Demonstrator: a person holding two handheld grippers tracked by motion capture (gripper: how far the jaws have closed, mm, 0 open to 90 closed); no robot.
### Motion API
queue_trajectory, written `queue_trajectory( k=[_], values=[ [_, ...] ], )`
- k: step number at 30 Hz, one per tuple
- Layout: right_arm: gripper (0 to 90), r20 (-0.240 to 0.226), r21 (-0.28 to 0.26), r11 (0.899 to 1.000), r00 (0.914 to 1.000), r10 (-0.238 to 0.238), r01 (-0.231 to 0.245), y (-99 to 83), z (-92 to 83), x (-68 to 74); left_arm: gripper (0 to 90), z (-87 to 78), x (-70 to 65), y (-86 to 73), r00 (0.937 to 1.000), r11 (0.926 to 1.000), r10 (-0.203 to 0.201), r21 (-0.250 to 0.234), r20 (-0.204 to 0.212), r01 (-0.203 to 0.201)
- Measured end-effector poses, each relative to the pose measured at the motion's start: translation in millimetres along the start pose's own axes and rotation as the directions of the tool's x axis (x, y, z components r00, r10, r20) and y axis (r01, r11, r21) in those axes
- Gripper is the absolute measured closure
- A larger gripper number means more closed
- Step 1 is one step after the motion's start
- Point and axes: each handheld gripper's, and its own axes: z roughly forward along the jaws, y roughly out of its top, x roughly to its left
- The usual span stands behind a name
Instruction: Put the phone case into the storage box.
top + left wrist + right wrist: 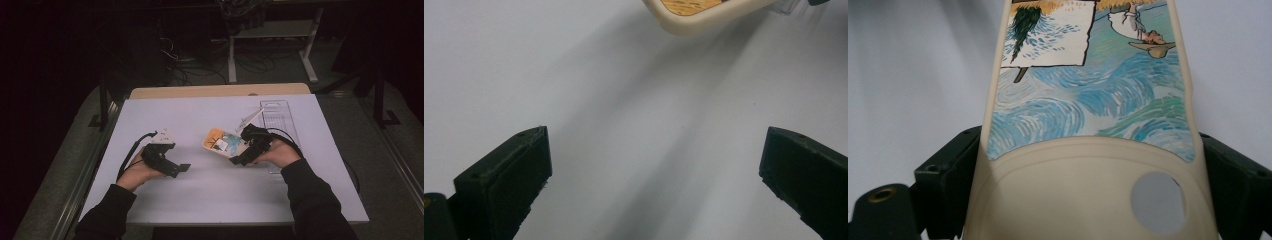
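The step in hand appears to be a pick-up or repositioning of the cream-rimmed phone case with a painted blue-swirl and orange illustration (pixel 1088 125): the right tool (pixel 239 159) has its two black jaws pinching the case across its width at the camera-hole end, one jaw against each long cream edge, as the right gripper view shows. The case extends straight ahead of that tool, its far end pointing toward the left tool (pixel 179 169); in the high view it sits low over the white table (pixel 210 200), and whether it rests on the surface or is lifted clear cannot be told. The left tool has its jaws spread wide with nothing between them, hovering just above the table; the rounded far corner of the case lies ahead of it and well apart. In my judgement the next move calls for either a steady carry by the right tool alone or a close approach by the left tool to take the free end, jaws aligned to the narrow rim. A clear plastic rectangular tray (pixel 278 120) lies just beyond the right tool and a white flat piece leans near its tip; both stand close enough to be knocked. The path between the tools is unobstructed.
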Motion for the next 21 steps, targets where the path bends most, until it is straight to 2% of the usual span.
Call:
queue_trajectory(
  k=[6, 12, 14, 15, 17, 18, 21],
  values=[
    [9.6, 0.004, -0.003, 1.000, 1.0000, 0.004, -0.004, -0.2, 0.2, -0.8, 0.0, 4.4, -2.1, 0.0, 0.9998, 0.9997, 0.016, 0.017, 0.007, -0.016],
    [9.6, 0.004, -0.001, 1.000, 1.0000, 0.004, -0.004, -0.1, 0.4, -0.2, 0.0, 4.9, -5.6, 0.5, 0.9991, 0.9991, 0.041, 0.000, -0.008, -0.041],
    [9.6, 0.003, -0.002, 1.000, 1.0000, 0.004, -0.004, -0.1, 0.4, -0.3, 0.0, 5.1, -7.1, 0.6, 0.9992, 0.9992, 0.038, -0.011, -0.011, -0.038],
    [9.6, 0.004, -0.003, 1.000, 1.0000, 0.003, -0.003, -0.2, 0.3, -0.6, 0.0, 4.7, -6.6, 0.5, 0.9981, 0.9982, 0.059, -0.008, -0.016, -0.059],
    [9.7, 0.004, -0.003, 1.000, 1.0000, 0.004, -0.004, -0.3, 0.3, -0.8, 0.0, 4.7, -8.2, 0.5, 0.9981, 0.9981, 0.059, -0.019, -0.017, -0.059],
    [9.7, 0.006, -0.003, 1.000, 1.0000, 0.005, -0.005, -0.3, 0.4, -1.0, 0.0, 4.4, -8.2, 0.4, 0.9967, 0.9968, 0.077, -0.020, -0.023, -0.078],
    [9.7, 0.005, -0.004, 1.000, 1.0000, 0.006, -0.006, -0.4, 0.3, -1.6, 0.0, 4.3, -10.6, 0.5, 0.9961, 0.9960, 0.084, -0.028, -0.026, -0.085]
  ],
)
